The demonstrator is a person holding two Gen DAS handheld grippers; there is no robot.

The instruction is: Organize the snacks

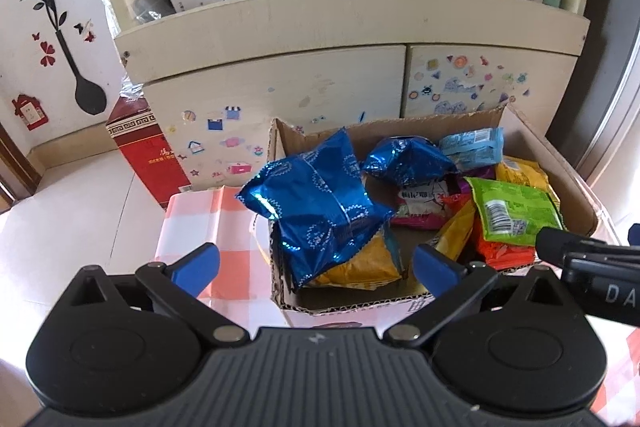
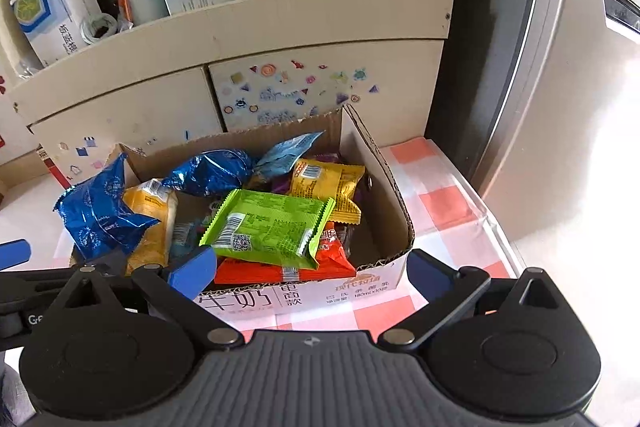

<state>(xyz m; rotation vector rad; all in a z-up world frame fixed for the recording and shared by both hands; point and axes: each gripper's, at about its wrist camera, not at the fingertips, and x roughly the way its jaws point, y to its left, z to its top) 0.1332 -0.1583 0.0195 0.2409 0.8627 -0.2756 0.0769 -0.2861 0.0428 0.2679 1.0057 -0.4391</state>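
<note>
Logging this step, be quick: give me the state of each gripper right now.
Left gripper: open, holding nothing; the big blue foil packet lies beyond its fingers.
Right gripper: open, empty, over the cardboard box.

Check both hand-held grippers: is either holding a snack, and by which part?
Nothing is held. The left hand-held gripper and the right hand-held gripper both stand wide open over the box, pads clear of the packets.

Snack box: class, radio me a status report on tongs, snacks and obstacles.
Both tongs open, empty: left tongs, right tongs. Snacks piled in box; green packet on top. Big blue bag juts over box's left wall.
</note>
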